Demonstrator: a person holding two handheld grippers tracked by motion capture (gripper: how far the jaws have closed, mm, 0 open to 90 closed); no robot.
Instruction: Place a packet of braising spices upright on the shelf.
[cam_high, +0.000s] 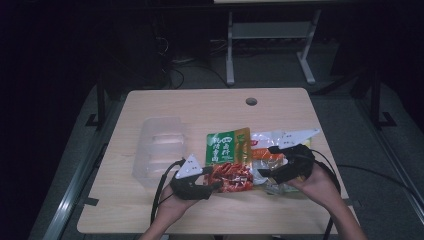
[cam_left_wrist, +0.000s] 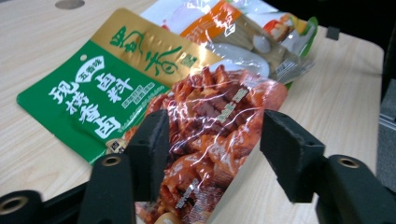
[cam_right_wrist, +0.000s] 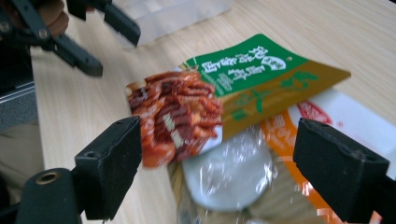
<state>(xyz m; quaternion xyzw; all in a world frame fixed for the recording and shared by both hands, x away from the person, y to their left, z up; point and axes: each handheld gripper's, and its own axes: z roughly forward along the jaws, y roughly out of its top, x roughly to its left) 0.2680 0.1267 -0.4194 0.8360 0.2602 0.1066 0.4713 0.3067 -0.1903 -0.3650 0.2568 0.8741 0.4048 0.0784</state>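
Black jaws of the left gripper (cam_left_wrist: 212, 154) are standing on both sides of the red snack pack (cam_left_wrist: 210, 135), and a small gap is showing between each pad and the clear film, so this gripper is not clenching anything at this moment. The pack is lying near the front edge of the table (cam_high: 150, 210), a little right of the middle, and its far end is overlapping the green pouch (cam_left_wrist: 93, 93). Behind them, toward the right edge, the orange pack (cam_left_wrist: 243, 32) with a clear window is lying partly under both.

The right gripper (cam_right_wrist: 217, 168) is hovering above this orange pack with its jaws spread wide and nothing between the pads, so it is released. In the high view the left gripper (cam_high: 212, 186) is sitting at the red pack's (cam_high: 231, 176) near left side and the right gripper (cam_high: 272, 162) is just beside its right side, so the two tools are working very close together.

Several risks are appearing from here. Slippery film is probably making a weak hold, and the pack may be sliding out when it is lifted. If the pads are closing too low, they may be catching the green pouch (cam_high: 227, 145) too and dragging it. A hard squeeze may be crushing the food inside. The clear box (cam_high: 160, 150) is waiting at the left side, well apart, so a long carry is giving more chance of dropping.
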